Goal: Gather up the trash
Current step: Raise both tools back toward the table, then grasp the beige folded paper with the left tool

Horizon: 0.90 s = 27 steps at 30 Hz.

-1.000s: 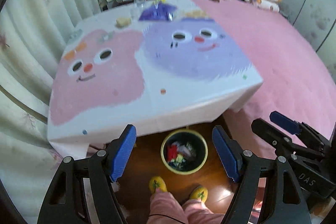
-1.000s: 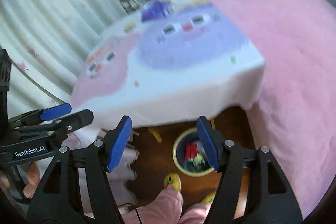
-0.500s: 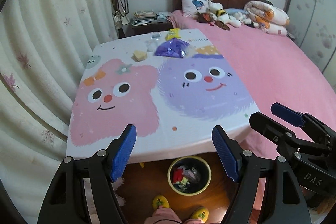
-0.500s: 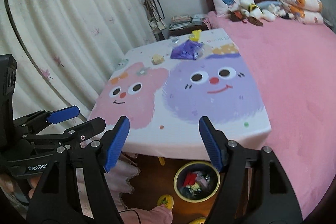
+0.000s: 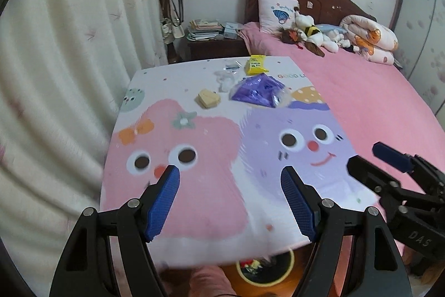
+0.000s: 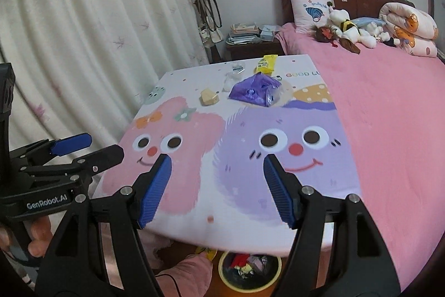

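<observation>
In the left wrist view, the left gripper [image 5: 230, 201] sits at the bottom of the frame, jaws wide apart with nothing between them, above a table [image 5: 194, 238] covered in a cartoon cloth. Trash lies at the far end, upper centre: a purple bag [image 5: 257, 91], a yellow packet [image 5: 256, 65], a tan piece [image 5: 208, 99] and clear wrappers [image 5: 225, 80]. A bin [image 5: 265, 267] peeks out under the near edge. The right gripper [image 5: 370, 157] enters from lower right.

In the right wrist view, the right gripper [image 6: 217, 190] is also spread and empty at the bottom. The purple bag [image 6: 254, 89], yellow packet [image 6: 266, 63] and tan piece [image 6: 209, 97] lie upper centre. The bin [image 6: 250, 272], holding scraps, is bottom centre. The left gripper [image 6: 91, 147] shows at left, held by a hand [image 6: 36, 237].
</observation>
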Tool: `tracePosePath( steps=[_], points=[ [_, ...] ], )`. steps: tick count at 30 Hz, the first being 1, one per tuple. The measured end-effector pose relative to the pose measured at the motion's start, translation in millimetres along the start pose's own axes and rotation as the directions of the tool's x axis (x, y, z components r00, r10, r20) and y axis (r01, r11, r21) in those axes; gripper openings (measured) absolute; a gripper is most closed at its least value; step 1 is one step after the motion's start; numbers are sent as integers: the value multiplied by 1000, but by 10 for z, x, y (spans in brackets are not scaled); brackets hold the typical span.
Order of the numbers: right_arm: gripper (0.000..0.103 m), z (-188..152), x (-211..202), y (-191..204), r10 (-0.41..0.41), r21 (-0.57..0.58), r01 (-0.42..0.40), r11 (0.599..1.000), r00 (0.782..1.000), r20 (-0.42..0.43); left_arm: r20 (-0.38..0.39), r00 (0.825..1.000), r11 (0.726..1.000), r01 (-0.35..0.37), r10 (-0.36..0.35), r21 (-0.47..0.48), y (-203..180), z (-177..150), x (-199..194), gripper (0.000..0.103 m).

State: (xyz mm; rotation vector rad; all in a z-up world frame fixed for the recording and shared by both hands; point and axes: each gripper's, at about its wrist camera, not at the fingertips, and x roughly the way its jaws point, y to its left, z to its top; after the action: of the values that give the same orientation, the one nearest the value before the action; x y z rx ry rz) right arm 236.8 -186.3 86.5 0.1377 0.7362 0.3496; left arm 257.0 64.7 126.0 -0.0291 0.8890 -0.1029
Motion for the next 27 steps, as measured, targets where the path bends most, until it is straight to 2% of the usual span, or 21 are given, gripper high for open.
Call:
tracePosePath(
  steps=[4,8,12,14,16,22,27],
  points=[
    [66,330,504,65,-68,27,68,997,998,5,-58,998,998,32,-29,50,387,472,619,76],
    [66,627,1086,-10,-123,151,128,980,992,-39,-123,990,993,84,-73,85,758,958,1295,76],
    [66,767,1641,-95,-180,233,196,952,980,-90,-181,980,985,108,-83,133,943,1337,1963,77],
    [66,788,1889,-152,-195,273,219,937,974,-113,-219,971,979,134,-98,156,997,1507,2332,82],
    [66,800,2137,-206,-221,298,253,921,966,-137,-242,965,974,144,-99,177,1001,1612,2645,90],
    [66,761,2704,-474,-266,388,319,864,946,-187,-312,945,961,169,-95,218,955,1734,3541,90],
    [66,723,2959,-585,-278,407,338,849,939,-200,-364,928,961,169,-80,219,845,1649,4087,90]
  ],
)
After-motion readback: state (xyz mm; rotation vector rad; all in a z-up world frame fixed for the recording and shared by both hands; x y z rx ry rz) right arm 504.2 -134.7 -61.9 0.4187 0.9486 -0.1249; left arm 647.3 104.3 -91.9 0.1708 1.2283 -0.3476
